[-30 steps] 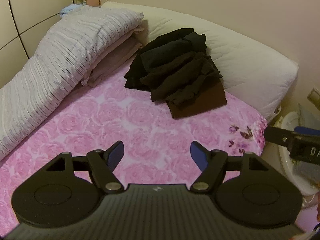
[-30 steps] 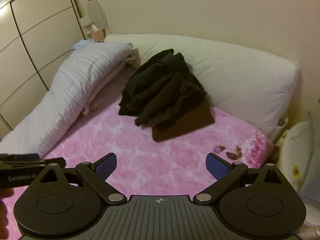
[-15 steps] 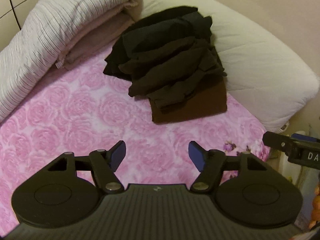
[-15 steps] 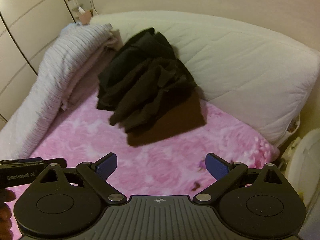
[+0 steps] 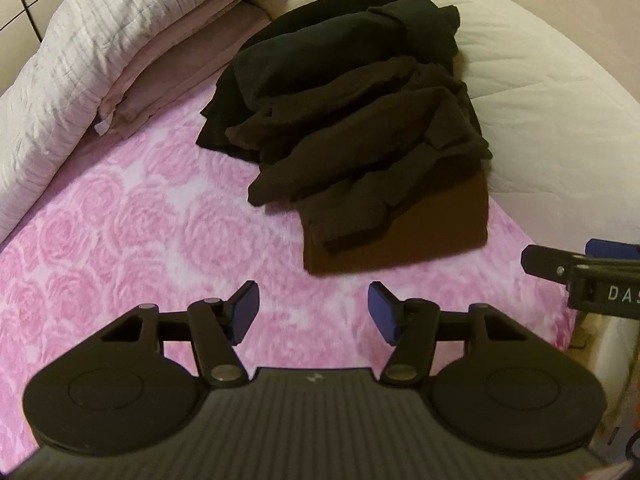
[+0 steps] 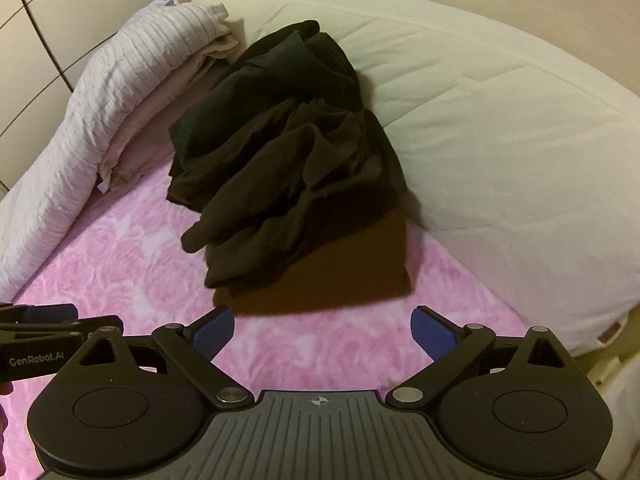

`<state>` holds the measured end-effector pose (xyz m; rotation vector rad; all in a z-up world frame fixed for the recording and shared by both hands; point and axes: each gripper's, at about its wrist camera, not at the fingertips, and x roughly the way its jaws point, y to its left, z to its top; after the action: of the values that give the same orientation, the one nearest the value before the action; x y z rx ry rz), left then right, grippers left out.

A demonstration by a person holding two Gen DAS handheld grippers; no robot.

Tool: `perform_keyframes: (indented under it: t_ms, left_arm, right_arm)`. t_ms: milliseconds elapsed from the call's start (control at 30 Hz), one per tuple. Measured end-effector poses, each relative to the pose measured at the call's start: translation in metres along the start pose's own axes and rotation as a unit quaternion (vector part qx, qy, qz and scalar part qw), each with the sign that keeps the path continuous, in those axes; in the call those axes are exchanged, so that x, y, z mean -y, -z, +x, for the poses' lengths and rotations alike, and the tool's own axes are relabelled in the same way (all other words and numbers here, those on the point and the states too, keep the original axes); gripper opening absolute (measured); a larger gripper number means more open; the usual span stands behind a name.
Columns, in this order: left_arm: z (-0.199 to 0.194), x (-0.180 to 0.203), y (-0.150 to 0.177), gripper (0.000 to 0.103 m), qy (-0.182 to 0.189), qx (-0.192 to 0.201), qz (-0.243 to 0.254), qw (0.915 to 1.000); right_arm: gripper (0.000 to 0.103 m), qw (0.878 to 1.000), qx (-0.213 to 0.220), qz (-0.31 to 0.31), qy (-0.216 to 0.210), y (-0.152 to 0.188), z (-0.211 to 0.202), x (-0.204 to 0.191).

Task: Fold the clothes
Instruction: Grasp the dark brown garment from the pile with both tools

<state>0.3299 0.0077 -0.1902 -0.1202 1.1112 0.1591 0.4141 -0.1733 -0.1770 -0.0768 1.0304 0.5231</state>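
Approach under way: I have brought both claws down and forward toward the pile of dark clothes (image 5: pixel 352 128), which lies on the pink rose-print bedspread (image 5: pixel 132 216) with its far side against the white pillow (image 5: pixel 540 92). A second ago the pile sat small and well up the bed in both wrist views; now it fills the middle of each, and its near brown edge lies just beyond the fingertips.

Left claw (image 5: pixel 313 312): its jaws are closing from their widest spread, yet the blue pads (image 5: pixel 244 310) are apart with only bedspread between them. Nothing is gripped. Compared with the earlier left view, the gap between the pads is visibly narrower.

Right claw (image 6: pixel 322 330): spread wide and empty, pads well apart, unchanged in width from the earlier frame. It shows at the right edge of the left view, level with its partner.

Folded striped quilt (image 6: pixel 92 128) along the left remains untouched.

Judgement: no garment has been lifted or folded yet. The work stands at the reach stage, and I read the top brown layer (image 6: pixel 280 184) as the likely first pick.
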Motion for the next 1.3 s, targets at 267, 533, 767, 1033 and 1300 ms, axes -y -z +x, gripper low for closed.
perform_keyframes:
  t_ms: [267,533,767,1033,1300]
  left_arm:
    - [0.060,0.010,-0.038,0.043,-0.004,0.007,0.025,0.9997]
    - [0.117,0.021,-0.068,0.043,0.012,0.032,0.067,0.9972]
    - [0.156,0.020,-0.085,0.049,0.027,0.053,0.092,0.9940]
    - [0.191,0.023,-0.094,0.059,0.030,0.054,0.104,0.9927]
    - [0.189,0.016,-0.087,0.024,0.064,0.083,0.112,0.9881]
  right_arm:
    - [0.076,1.000,0.010,0.007,-0.023,-0.037,0.046,0.018]
    - [0.070,0.995,0.047,0.052,-0.066,-0.076,0.087,0.028]
    - [0.053,0.986,0.057,0.119,-0.103,-0.094,0.118,0.045]
    - [0.053,0.988,0.035,0.124,-0.085,-0.101,0.147,0.047]
    - [0.024,0.989,0.031,0.114,-0.090,-0.102,0.160,0.043]
